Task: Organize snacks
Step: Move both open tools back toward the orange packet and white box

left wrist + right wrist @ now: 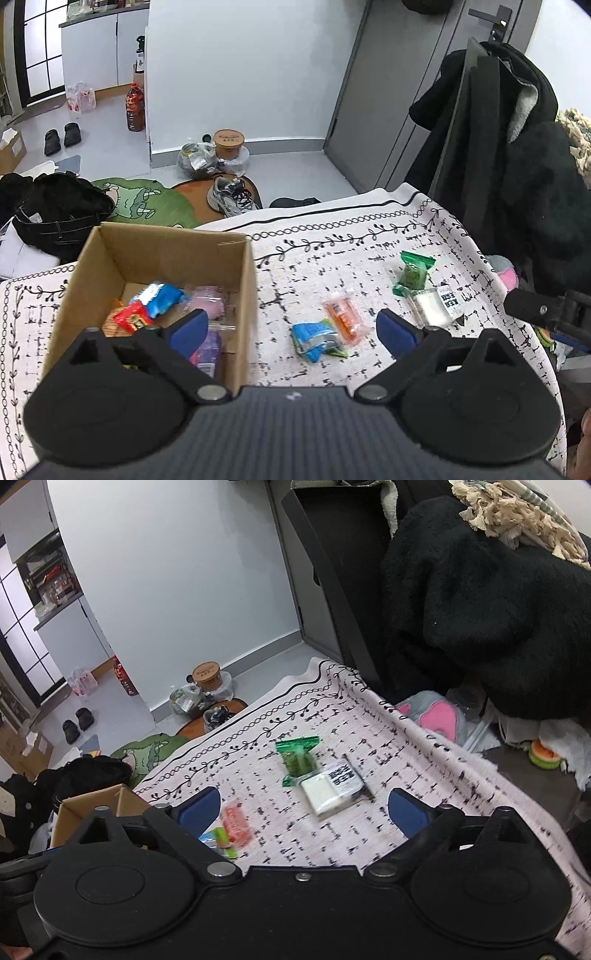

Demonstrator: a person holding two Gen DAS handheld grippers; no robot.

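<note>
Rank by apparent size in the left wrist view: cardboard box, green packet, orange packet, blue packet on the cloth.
1. cardboard box
2. green packet, orange packet and blue packet: look alike, not ranked.

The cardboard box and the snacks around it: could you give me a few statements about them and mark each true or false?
1. The cardboard box already holds several snack packets. True.
2. The green packet lies inside the box. False: it lies on the tablecloth, outside the box.
3. The left gripper holds the orange packet. False: its jaws are open and empty.
4. The right gripper is open, holding nothing. True.
5. The white packet touches the green one. True.
</note>
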